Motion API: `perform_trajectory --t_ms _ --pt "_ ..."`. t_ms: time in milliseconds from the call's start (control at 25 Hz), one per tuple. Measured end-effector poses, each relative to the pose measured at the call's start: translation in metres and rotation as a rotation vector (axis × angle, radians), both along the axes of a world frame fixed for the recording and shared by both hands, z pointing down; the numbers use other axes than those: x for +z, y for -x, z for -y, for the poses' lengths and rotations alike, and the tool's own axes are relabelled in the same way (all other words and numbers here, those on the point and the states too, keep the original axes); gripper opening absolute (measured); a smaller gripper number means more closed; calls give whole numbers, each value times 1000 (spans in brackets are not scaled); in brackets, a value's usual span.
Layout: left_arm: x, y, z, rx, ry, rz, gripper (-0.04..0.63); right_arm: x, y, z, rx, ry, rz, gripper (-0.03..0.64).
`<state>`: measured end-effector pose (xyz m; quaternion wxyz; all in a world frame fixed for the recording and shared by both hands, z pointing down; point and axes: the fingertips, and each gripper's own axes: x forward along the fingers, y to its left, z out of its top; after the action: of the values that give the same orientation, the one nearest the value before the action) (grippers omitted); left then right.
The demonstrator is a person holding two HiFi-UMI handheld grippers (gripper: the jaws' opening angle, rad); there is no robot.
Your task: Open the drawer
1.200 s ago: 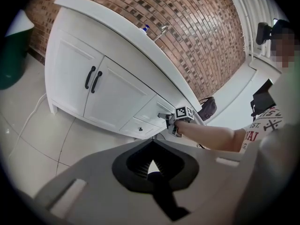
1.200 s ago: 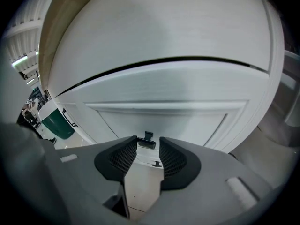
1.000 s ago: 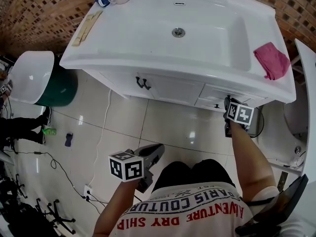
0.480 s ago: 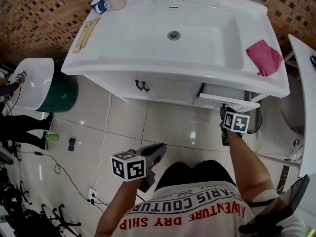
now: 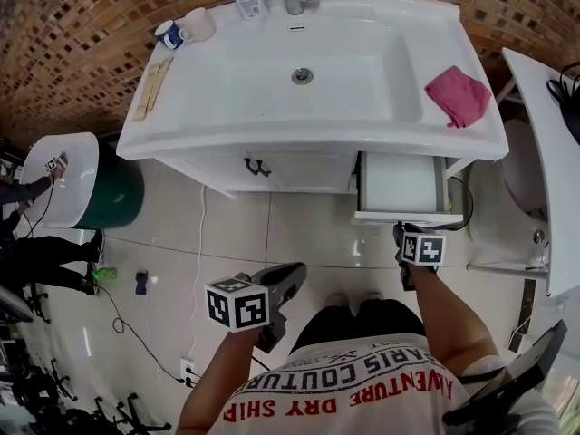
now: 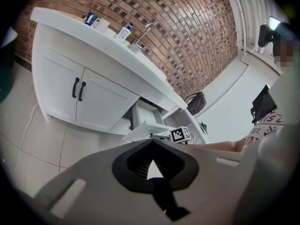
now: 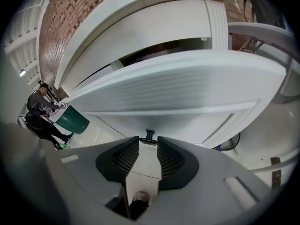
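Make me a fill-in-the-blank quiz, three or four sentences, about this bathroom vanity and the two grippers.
1. The drawer under the counter stands ___.
2. The cloth lying on the counter is ___.
3. The gripper at the drawer's front is the person's ___ one.
4. The left gripper's jaws are ___, with nothing between them.
Missing words: open; pink; right; shut.

A black handle [image 7: 149,135] sits between the dark grey fingers [image 7: 171,159] on a white drawer [image 7: 183,81], with a pink cloth [image 5: 458,96] and red-brown brick wall [image 5: 82,25] beyond them.
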<state>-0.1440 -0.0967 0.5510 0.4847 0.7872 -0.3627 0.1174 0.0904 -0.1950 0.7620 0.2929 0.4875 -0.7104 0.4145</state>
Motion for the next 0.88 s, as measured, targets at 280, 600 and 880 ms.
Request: perform_trajectory --t_ms 280,600,880 --pt "-6 -4 -11 43 9 1 -8 1 -1 -24 22 17 5 127" --pt "-4 0 -15 57 18 10 -8 0 -2 -26 55 15 25 126" --pt "-11 -9 -13 86 2 -14 -8 -2 -15 -40 40 90 53 113"
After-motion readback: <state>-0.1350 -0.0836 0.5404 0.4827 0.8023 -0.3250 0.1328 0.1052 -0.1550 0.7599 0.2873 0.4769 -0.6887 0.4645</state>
